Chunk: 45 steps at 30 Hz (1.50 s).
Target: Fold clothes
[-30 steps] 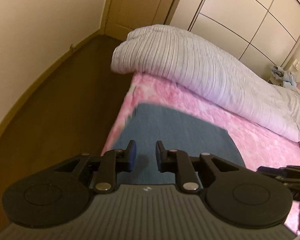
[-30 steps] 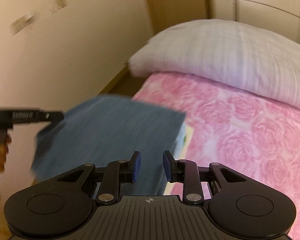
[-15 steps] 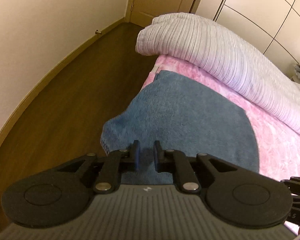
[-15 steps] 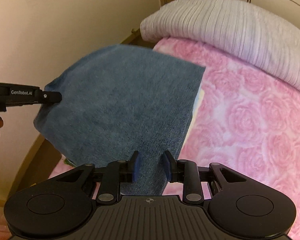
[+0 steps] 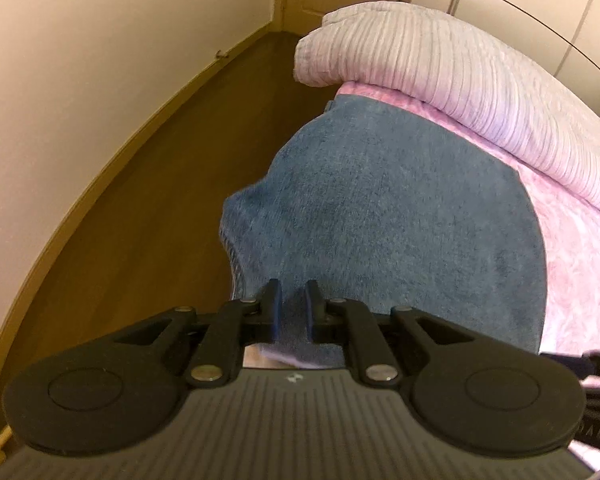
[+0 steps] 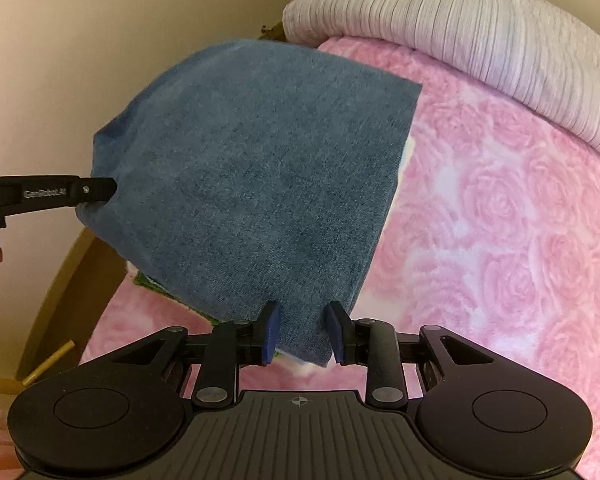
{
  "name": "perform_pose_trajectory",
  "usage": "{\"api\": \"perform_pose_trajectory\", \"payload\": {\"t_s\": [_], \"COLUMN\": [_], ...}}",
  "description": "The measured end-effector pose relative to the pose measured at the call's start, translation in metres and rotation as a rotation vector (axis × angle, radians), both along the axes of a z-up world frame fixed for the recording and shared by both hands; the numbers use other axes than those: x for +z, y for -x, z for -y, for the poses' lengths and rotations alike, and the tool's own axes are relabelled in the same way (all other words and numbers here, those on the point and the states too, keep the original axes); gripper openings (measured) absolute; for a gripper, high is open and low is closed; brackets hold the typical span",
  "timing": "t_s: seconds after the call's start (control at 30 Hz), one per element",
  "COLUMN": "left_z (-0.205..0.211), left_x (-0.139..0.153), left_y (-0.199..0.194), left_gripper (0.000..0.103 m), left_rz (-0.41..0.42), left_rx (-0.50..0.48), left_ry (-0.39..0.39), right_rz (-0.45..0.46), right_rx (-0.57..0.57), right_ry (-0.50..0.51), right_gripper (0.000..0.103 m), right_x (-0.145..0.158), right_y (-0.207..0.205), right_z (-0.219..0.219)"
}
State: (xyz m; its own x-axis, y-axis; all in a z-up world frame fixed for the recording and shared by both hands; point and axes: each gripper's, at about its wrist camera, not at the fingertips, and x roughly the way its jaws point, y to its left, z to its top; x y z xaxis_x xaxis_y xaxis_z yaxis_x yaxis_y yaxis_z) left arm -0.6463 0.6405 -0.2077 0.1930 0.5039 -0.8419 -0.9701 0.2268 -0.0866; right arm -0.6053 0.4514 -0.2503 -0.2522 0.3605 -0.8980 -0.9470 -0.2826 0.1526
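Both grippers pinch the near edge of the denim garment (image 6: pixel 260 168); left gripper (image 5: pixel 291 308) and right gripper (image 6: pixel 302 332) nearly closed on it, spreading the cloth ahead over the pink blanket (image 6: pixel 500 220) for a flat fold.

Bed (image 6: pixel 500 220): pink rose-print cover; striped duvet (image 6: pixel 480 24) rolled along far edge; denim garment (image 6: pixel 260 168) near left edge, far end resting on cover.
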Motion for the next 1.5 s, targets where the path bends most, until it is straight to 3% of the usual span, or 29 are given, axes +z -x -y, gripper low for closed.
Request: {"api": "perform_pose_trajectory", "payload": {"t_s": [0.23, 0.4, 0.47, 0.57, 0.77, 1.5], "left_z": [0.054, 0.093, 0.107, 0.125, 0.153, 0.172], "left_x": [0.052, 0.082, 0.095, 0.113, 0.137, 0.125], "left_y": [0.006, -0.003, -0.007, -0.014, -0.027, -0.031], "left_gripper": [0.033, 0.034, 0.034, 0.035, 0.05, 0.051], "left_rz": [-0.019, -0.045, -0.064, -0.091, -0.13, -0.173], "left_rx": [0.028, 0.0, -0.015, -0.028, -0.039, 0.016], "left_ry": [0.011, 0.027, 0.013, -0.008, -0.08, -0.061], "right_rz": [-0.062, -0.057, -0.058, -0.069, -0.058, -0.011], "right_rx": [-0.033, -0.07, -0.073, -0.074, -0.062, -0.058], "right_ry": [0.019, 0.004, -0.013, -0.034, -0.071, -0.085], "right_gripper": [0.031, 0.037, 0.046, 0.049, 0.054, 0.058], "right_x": [0.031, 0.058, 0.071, 0.091, 0.114, 0.126], "right_y": [-0.023, -0.038, -0.042, -0.046, -0.045, -0.052], "right_z": [0.041, 0.061, 0.07, 0.083, 0.102, 0.118]}}
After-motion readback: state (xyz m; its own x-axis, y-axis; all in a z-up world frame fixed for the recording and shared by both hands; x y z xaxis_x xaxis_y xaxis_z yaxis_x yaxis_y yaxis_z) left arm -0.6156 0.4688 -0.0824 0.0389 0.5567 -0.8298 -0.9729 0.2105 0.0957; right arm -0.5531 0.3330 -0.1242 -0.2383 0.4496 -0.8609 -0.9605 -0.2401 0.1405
